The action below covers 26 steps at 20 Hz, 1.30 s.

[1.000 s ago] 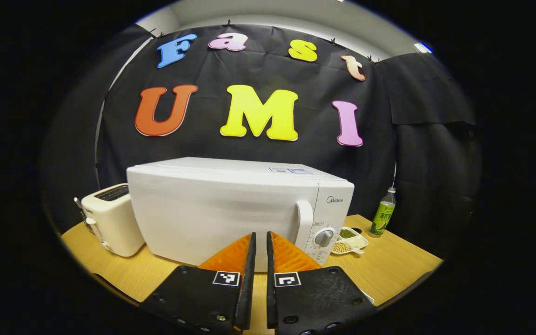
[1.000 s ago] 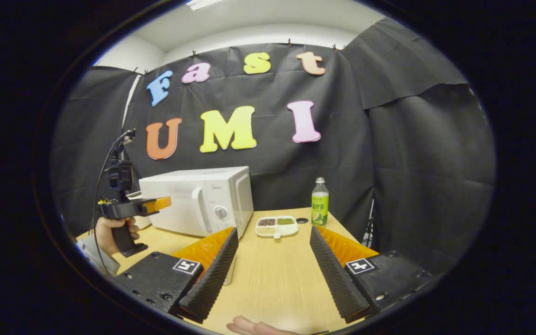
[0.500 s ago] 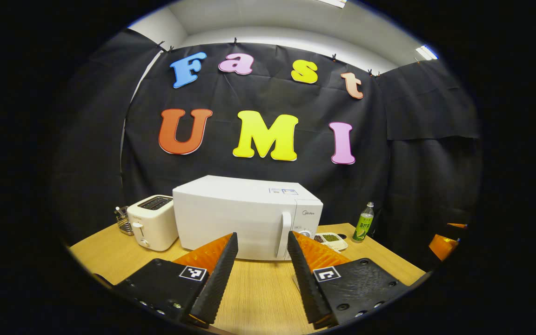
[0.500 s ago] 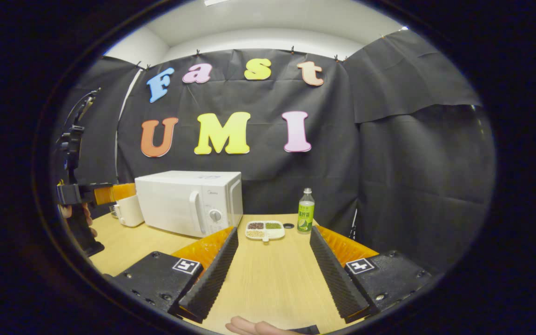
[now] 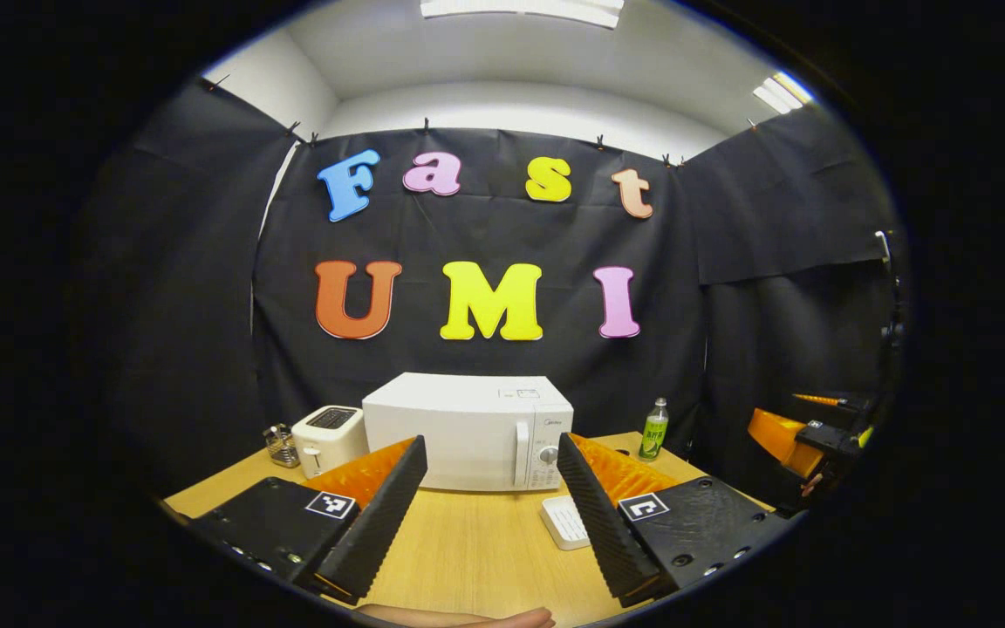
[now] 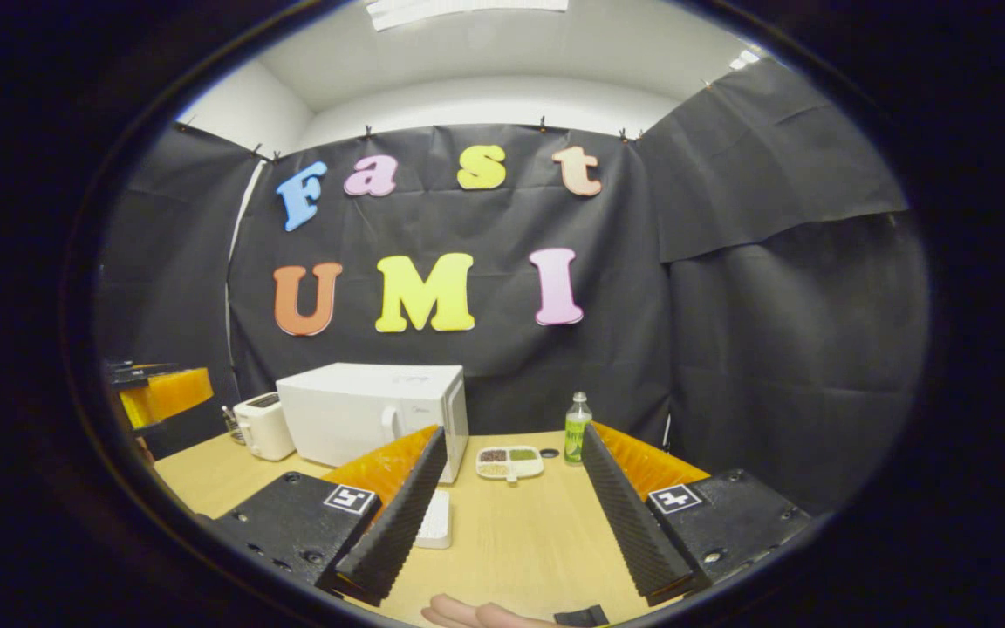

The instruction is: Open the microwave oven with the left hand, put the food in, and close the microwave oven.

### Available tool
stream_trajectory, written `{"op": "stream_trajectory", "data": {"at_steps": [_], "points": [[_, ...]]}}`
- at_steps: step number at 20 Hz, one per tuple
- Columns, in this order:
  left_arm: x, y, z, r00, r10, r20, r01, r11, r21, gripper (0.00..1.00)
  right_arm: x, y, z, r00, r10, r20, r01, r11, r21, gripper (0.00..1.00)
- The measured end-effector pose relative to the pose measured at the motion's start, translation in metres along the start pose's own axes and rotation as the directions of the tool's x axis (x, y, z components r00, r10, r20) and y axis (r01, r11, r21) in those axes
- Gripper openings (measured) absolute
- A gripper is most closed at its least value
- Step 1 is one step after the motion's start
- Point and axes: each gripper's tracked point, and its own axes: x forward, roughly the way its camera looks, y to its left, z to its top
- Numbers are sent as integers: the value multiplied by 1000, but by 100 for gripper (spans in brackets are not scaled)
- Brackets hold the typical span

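- The white microwave oven (image 5: 468,432) sits at the back of the wooden tabletop (image 5: 476,558), door shut, with the handle and dial on its right side.
- Left gripper (image 5: 489,501): fingers spread wide with nothing between them, hanging above the near part of the tabletop, well apart from the oven.
- Right gripper (image 6: 511,497): same deal, fingers wide apart and holding nothing.
- The food looks to be the divided dish of beans and grains (image 6: 509,462), on the tabletop just right of the microwave in the right gripper view. Not inside the oven.
- A green drink bottle (image 6: 577,428) stands upright just right of that dish.
- A white toaster (image 5: 328,439) sits just left of the microwave, with a small wire holder (image 5: 278,444) beside it.
- There's a flat white thing (image 5: 565,522) on the tabletop in front of the oven; might be a small keypad or tray, too blurry to say.
- In the left gripper view the other gripper shows far off at the right edge.
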Motion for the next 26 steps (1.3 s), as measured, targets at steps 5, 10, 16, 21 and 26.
{"op": "stream_trajectory", "data": {"at_steps": [5, 10, 16, 21, 26], "points": [[-43, -4, 15, 1000, 10, 26, -10, 1000, 26, 93, -26, 11, 32, 995, -11, 102, 8, 999, 38, 99], [-57, 2, 3, 1000, 6, 23, -7, 1000, 17, 93, -46, 36, 26, 993, 87, 85, -86, 996, -10, 98], [-53, 20, -8, 999, 41, -5, -41, 999, -28, 94, -52, 45, 28, 987, 118, 111, -117, 993, -12, 98], [-53, 18, 0, 999, 19, 26, -17, 999, -44, 94, -47, 44, 27, 986, 112, 123, -113, 994, 3, 98], [-50, 15, -2, 999, 14, 36, -12, 999, -38, 94, -44, 43, 21, 984, 129, 124, -136, 990, 45, 91]]}}
